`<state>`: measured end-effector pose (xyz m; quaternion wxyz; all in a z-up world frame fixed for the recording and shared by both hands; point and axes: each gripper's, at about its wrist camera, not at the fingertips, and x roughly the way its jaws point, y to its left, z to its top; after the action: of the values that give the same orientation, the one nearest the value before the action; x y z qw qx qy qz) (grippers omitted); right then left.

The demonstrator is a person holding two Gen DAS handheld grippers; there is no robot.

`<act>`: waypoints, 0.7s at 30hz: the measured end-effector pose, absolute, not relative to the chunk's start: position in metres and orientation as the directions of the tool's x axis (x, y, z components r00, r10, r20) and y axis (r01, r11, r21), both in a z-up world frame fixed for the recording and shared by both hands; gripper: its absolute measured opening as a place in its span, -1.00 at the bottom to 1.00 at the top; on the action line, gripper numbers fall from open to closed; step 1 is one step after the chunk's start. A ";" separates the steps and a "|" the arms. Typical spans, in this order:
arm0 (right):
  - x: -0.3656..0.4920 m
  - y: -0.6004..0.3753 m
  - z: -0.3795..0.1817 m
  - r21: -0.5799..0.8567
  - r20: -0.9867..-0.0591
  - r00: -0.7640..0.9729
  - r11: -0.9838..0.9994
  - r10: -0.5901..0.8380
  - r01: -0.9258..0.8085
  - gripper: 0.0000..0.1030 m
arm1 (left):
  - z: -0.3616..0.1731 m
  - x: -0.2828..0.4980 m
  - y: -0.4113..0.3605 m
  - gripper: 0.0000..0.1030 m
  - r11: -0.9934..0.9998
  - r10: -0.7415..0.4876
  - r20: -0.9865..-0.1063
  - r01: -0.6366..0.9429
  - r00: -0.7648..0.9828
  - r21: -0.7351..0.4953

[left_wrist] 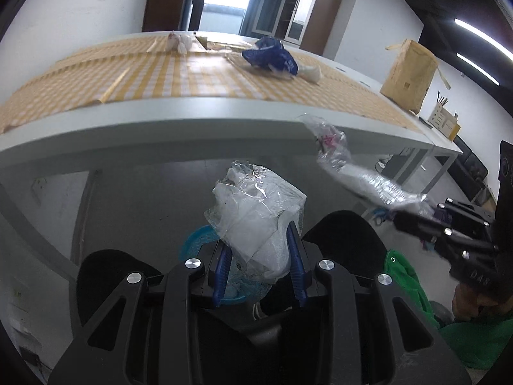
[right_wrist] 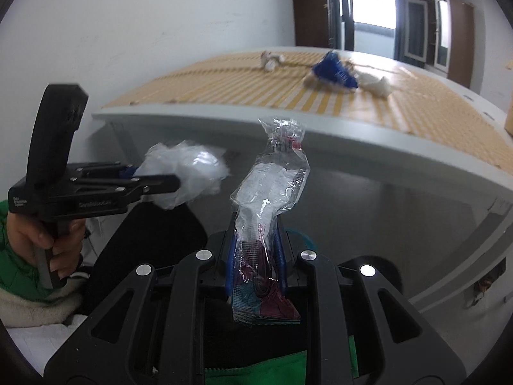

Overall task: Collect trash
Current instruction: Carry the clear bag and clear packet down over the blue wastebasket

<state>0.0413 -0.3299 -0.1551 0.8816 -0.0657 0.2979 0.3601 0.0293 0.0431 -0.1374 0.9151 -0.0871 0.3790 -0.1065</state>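
Crumpled white plastic bag (left_wrist: 256,221), clear printed wrapper (right_wrist: 269,211), both pinched below table edge

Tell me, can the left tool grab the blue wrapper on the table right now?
Probably not yet. The left tool is already clamped on a crumpled clear bag and sits below the table edge; the blue wrapper lies far across it.

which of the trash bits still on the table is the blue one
The crumpled blue wrapper in the middle of the checked tablecloth; the tissue wads and near it are white.
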 end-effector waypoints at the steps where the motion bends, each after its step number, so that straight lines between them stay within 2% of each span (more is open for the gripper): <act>1: 0.042 -0.325 -0.161 0.100 -0.587 0.550 0.727 0.594 -0.679 -0.65 | -0.141 0.030 0.042 -0.39 0.964 -0.257 -0.678 0.130 0.689 -0.233; 5: 0.055 -0.313 -0.184 0.114 -0.641 0.502 0.719 0.581 -0.686 -0.65 | -0.164 0.037 0.038 -0.39 0.969 -0.242 -0.706 0.130 0.666 -0.209; 21: 0.116 -0.281 -0.258 0.165 -0.782 0.387 0.761 0.489 -0.628 -0.65 | -0.239 0.085 0.057 -0.40 0.960 -0.261 -0.790 0.065 0.554 -0.272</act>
<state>0.1156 -0.2810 -0.2582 0.8291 -0.0788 0.4393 0.3368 0.0848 0.0569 -0.2387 0.8752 -0.1062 0.4627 -0.0931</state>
